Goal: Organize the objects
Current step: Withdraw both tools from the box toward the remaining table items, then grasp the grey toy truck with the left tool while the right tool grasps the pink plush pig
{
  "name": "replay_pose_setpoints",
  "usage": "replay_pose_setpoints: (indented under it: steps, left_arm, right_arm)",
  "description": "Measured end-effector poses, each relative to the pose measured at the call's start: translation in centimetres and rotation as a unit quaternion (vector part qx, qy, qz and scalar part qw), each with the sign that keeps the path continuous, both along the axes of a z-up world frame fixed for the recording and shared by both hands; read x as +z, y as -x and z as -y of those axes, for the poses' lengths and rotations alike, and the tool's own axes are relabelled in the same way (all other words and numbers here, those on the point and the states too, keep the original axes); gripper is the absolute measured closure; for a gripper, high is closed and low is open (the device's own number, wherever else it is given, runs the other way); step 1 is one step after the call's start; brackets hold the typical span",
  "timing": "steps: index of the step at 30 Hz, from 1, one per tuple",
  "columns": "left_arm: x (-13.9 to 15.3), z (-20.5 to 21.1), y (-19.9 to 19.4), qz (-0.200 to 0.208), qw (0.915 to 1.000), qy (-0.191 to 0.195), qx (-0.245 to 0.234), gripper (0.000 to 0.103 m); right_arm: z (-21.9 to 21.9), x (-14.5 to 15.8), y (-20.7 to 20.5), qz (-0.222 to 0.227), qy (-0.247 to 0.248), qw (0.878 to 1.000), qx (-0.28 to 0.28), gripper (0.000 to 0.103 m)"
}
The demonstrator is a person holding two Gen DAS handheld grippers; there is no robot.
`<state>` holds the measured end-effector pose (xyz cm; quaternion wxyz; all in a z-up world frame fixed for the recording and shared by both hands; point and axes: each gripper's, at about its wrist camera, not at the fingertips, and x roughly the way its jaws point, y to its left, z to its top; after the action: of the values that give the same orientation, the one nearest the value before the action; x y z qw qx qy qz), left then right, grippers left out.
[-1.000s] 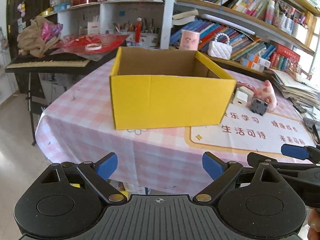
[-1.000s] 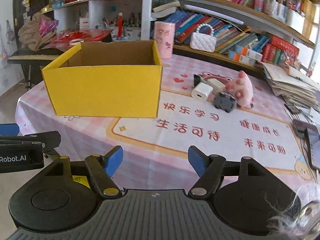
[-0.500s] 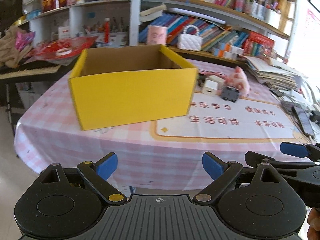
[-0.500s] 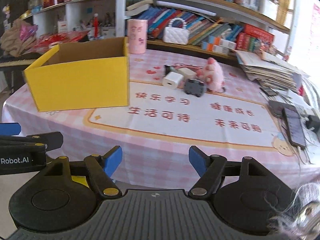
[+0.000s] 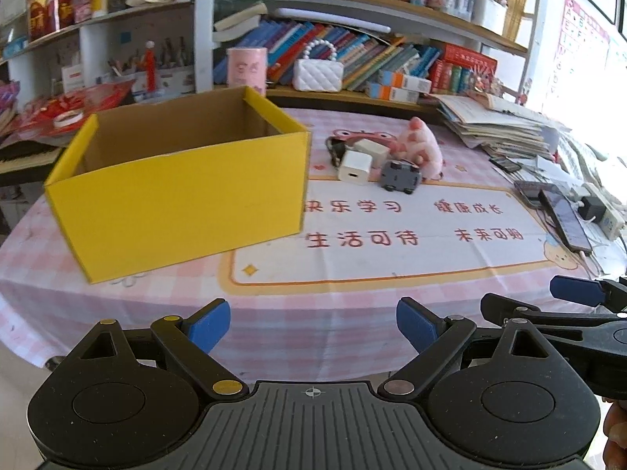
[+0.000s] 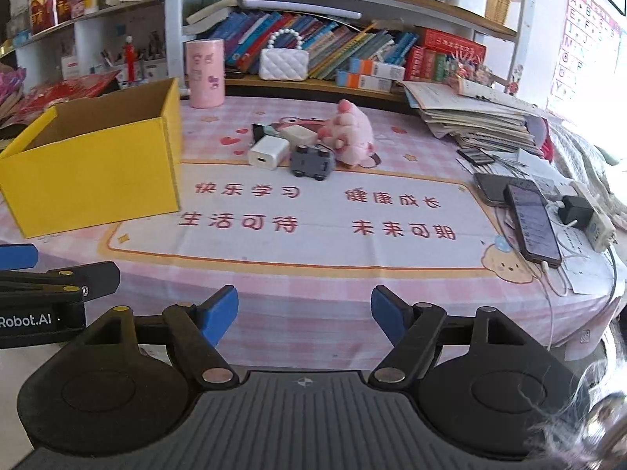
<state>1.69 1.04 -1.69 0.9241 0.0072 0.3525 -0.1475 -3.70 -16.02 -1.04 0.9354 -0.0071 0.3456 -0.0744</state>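
Note:
An open yellow cardboard box (image 5: 184, 196) stands on the pink checked table at the left; it also shows in the right wrist view (image 6: 94, 164). To its right lies a cluster: a white charger block (image 6: 267, 152), a grey toy car (image 6: 312, 161), a pink plush pig (image 6: 350, 133) and a beige block (image 6: 298, 135). The same cluster shows in the left wrist view, with the charger (image 5: 354, 167), car (image 5: 400, 177) and pig (image 5: 421, 145). My left gripper (image 5: 312, 325) and right gripper (image 6: 305, 315) are both open and empty, held at the table's near edge.
Phones (image 6: 531, 221) and a power strip with cables (image 6: 588, 215) lie at the table's right edge. A stack of papers (image 6: 478, 121), a pink cylinder (image 6: 205, 72) and a white handbag (image 6: 283, 62) stand at the back before bookshelves.
Both views have swung to the right. The box has shifted left in frame, and the toy cluster and phones have come further into view. Both grippers stay open.

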Motion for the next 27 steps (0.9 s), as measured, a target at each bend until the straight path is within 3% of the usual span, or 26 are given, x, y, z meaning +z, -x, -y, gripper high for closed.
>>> replay_pose_setpoints:
  steps: [12, 22, 27]
  left_arm:
    - [-0.5, 6.0, -4.1, -0.009, 0.9996, -0.007, -0.024, 0.009]
    - [-0.3, 10.3, -9.1, 0.002, 0.9998, -0.017, 0.008, 0.009]
    - [-0.2, 12.1, -12.1, 0.005, 0.9996, -0.015, 0.023, 0.011]
  right_arm:
    - [5.7, -0.5, -3.9, -0.014, -0.001, 1.0, -0.018, 0.029]
    - [10.4, 0.3, -9.4, 0.008, -0.009, 1.0, -0.008, 0.029]
    - [13.3, 1.0, -12.5, 0.027, -0.035, 0.999, -0.001, 0.029]
